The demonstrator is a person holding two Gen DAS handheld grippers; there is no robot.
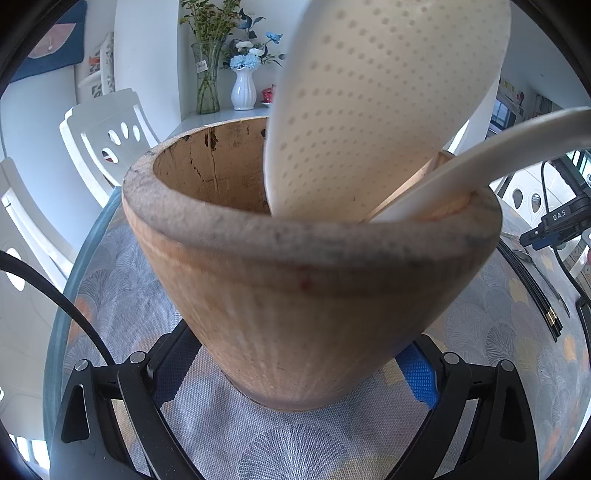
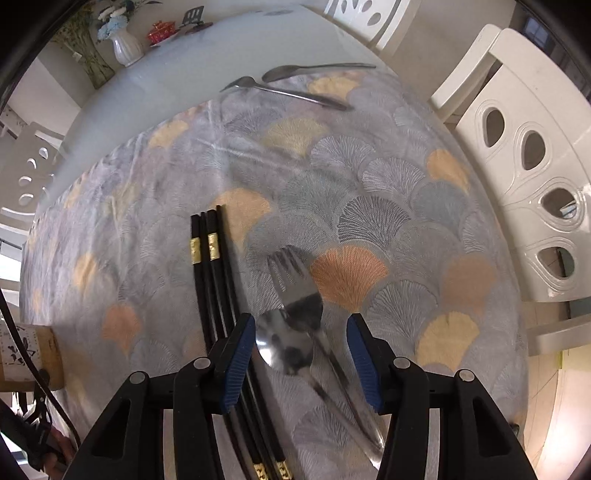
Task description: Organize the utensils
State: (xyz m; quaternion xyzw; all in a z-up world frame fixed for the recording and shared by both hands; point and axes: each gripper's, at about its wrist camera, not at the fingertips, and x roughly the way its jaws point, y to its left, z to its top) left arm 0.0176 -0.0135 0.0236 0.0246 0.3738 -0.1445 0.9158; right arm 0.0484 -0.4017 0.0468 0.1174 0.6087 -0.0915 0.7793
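My left gripper [image 1: 295, 376] is shut on the base of a wooden utensil holder [image 1: 303, 288], which stands upright on the table. A white dotted rice paddle [image 1: 376, 110] and a white ladle handle [image 1: 461, 166] lean inside it. My right gripper [image 2: 301, 362] points steeply down at the table and is open. Its blue pads [image 2: 240, 362] straddle a steel spoon [image 2: 284, 343] and a steel fork [image 2: 295, 288] that lie overlapping, without touching either. Black chopsticks with gold bands [image 2: 210, 280] lie just left of the left pad.
Two more steel spoons [image 2: 310, 70] lie at the far edge of the patterned cloth [image 2: 369, 206]. White chairs [image 2: 524, 155] ring the round table. Flower vases [image 1: 243, 88] and a small red pot [image 2: 160, 31] stand at the back. The holder [image 2: 40, 354] shows at the right wrist view's left edge.
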